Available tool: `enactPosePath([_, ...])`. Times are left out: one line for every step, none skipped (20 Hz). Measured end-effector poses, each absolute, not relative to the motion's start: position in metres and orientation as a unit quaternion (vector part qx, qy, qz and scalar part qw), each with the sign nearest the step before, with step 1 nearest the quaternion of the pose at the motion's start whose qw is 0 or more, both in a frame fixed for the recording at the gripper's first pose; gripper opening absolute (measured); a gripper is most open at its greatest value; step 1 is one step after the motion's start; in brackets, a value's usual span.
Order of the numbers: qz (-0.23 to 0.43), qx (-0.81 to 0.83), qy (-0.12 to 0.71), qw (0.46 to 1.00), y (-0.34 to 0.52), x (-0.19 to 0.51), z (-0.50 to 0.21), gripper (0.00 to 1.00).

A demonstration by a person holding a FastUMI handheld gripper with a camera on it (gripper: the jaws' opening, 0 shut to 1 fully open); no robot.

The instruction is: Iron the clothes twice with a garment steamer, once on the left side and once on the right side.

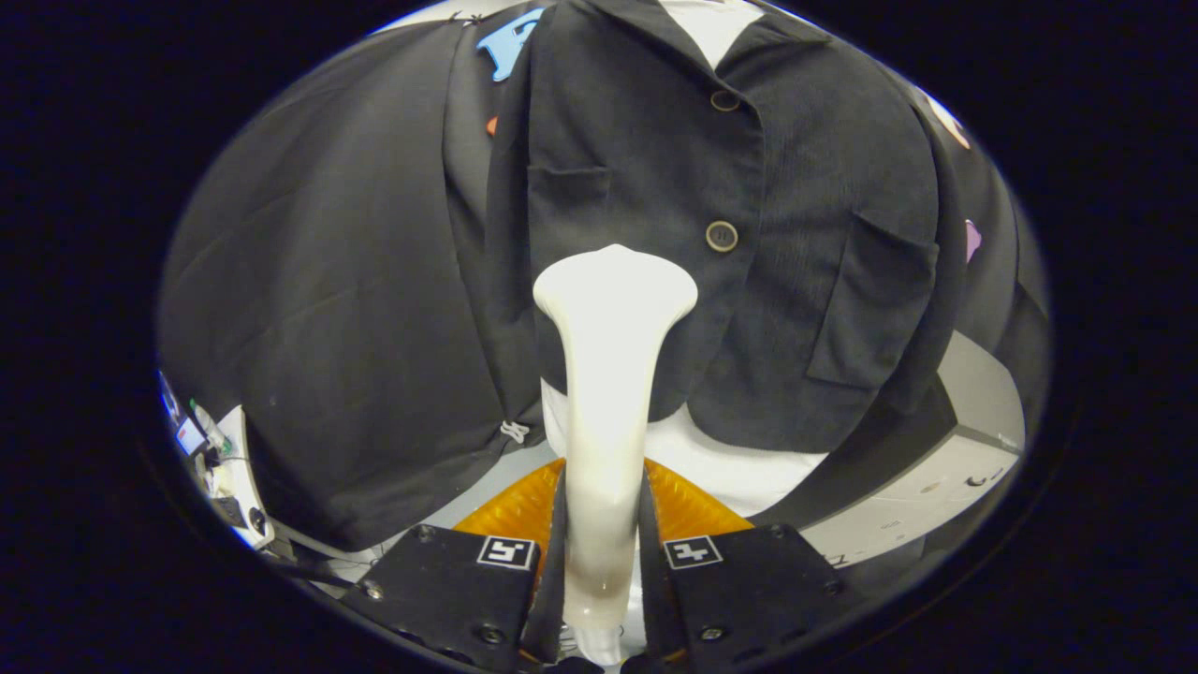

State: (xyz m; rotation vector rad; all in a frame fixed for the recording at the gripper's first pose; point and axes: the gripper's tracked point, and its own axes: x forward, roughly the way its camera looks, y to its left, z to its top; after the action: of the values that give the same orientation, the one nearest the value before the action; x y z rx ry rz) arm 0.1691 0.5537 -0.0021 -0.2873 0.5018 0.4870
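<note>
A dark button-front jacket (pixel 777 234) hangs on a white mannequin torso (pixel 739 468) straight ahead. Two round buttons (pixel 721 235) run down its front, with a patch pocket on either side. My gripper (pixel 604 524) is shut on the handle of a white garment steamer (pixel 608 393), both fingers pressing its slim neck. The steamer's flared head rises beyond the fingers and lies over the jacket's left front panel, just below the left chest pocket and beside the lower button. Whether the head touches the cloth cannot be told.
An orange ribbed base (pixel 524 505) sits under the mannequin, just beyond the fingers. A white tabletop (pixel 927 477) lies to the right. Black cloth (pixel 328 309) hangs to the left of the jacket. Small devices and cables (pixel 215 459) lie lower left.
</note>
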Motion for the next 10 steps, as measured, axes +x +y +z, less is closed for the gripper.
enactPosePath([0.236,-0.141,0.248,0.929,0.553,0.169,-0.005,0.37])
enactPosePath([0.235,-0.14,0.252,0.928,0.551,0.168,-0.008,0.37])
enactPosePath([0.235,-0.138,0.253,0.928,0.55,0.167,-0.009,0.37])
enactPosePath([0.235,-0.137,0.254,0.928,0.548,0.166,-0.01,0.37])
enactPosePath([0.234,-0.136,0.254,0.928,0.545,0.166,-0.009,0.37])
enactPosePath([0.234,-0.136,0.254,0.929,0.542,0.164,-0.009,0.37])
enactPosePath([0.233,-0.135,0.255,0.929,0.54,0.163,-0.009,0.37])
enactPosePath([0.232,-0.133,0.256,0.929,0.538,0.162,-0.009,0.37])
enactPosePath([0.231,-0.13,0.257,0.929,0.535,0.161,-0.009,0.37])
enactPosePath([0.23,-0.128,0.257,0.93,0.532,0.16,-0.009,0.37])
